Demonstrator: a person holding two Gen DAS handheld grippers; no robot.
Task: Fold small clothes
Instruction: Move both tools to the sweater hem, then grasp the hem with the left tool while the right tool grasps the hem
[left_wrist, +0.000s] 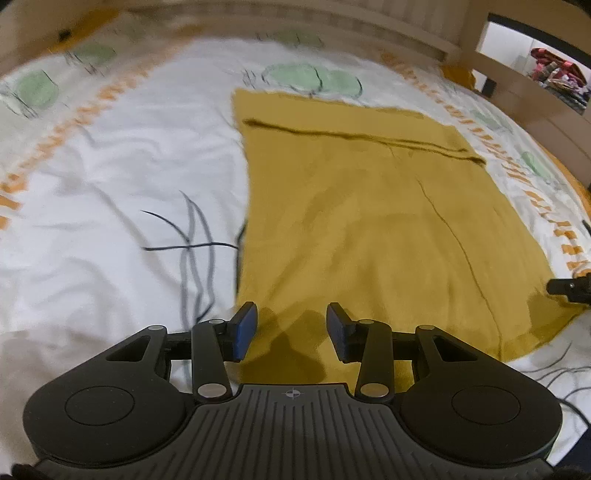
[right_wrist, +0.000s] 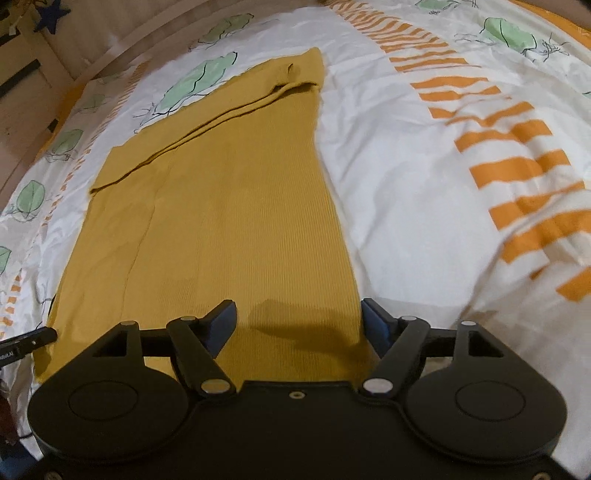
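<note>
The yellow top (left_wrist: 369, 221) lies flat on the bed sheet (left_wrist: 110, 166), stretching away in front of both tools. Its sides look already folded in, making a long strip. The left gripper (left_wrist: 291, 328) hangs over the near left corner, jaws apart, holding nothing. The right gripper (right_wrist: 299, 321) hangs over the near right edge, jaws opening, with only flat cloth under them, not pinched. Next, I think, each tool must dip down, pinch its near corner, and carry it to the far end.
</note>
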